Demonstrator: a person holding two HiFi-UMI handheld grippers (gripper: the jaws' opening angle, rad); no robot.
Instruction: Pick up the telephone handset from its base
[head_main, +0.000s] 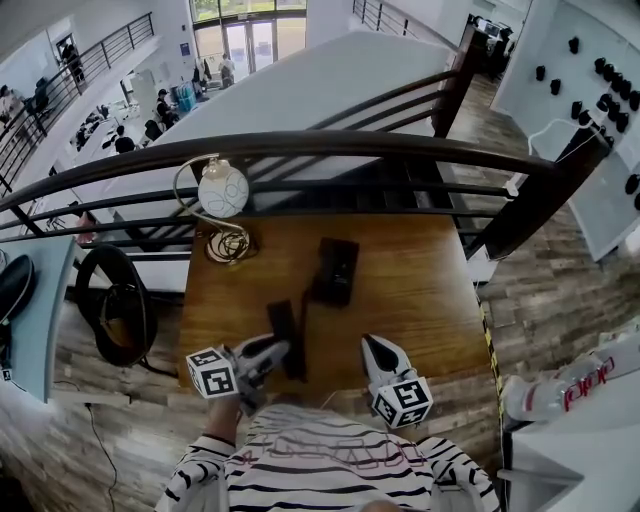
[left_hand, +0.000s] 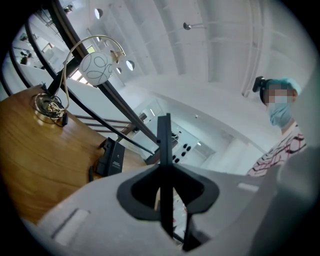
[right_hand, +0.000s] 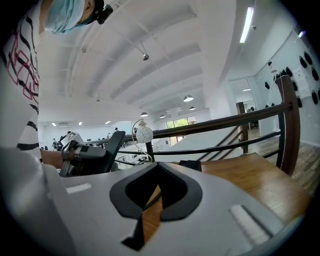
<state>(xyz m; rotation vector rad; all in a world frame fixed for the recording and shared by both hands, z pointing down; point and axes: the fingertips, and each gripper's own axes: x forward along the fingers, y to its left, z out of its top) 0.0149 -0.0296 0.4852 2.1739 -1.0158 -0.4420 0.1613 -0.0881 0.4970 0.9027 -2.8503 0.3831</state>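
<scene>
At counter (head_main: 420, 300) near edge, left tongs (head_main: 270, 356) pinched handset (head_main: 282, 322), long axis running toward base (head_main: 336, 270) just beyond; right tongs (head_main: 373, 345) pressed together, empty, alongside.

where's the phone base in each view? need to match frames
Head view: phone base, middle of the table.
Left gripper view: phone base, lower left, at the table's far edge.
Right gripper view: phone base, centre, low.
Shared landmark: the globe lamp.

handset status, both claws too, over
Left claw shut on handset, handset off base. Right claw shut, empty. Nothing in the way; lamp stands clear, far left.
</scene>
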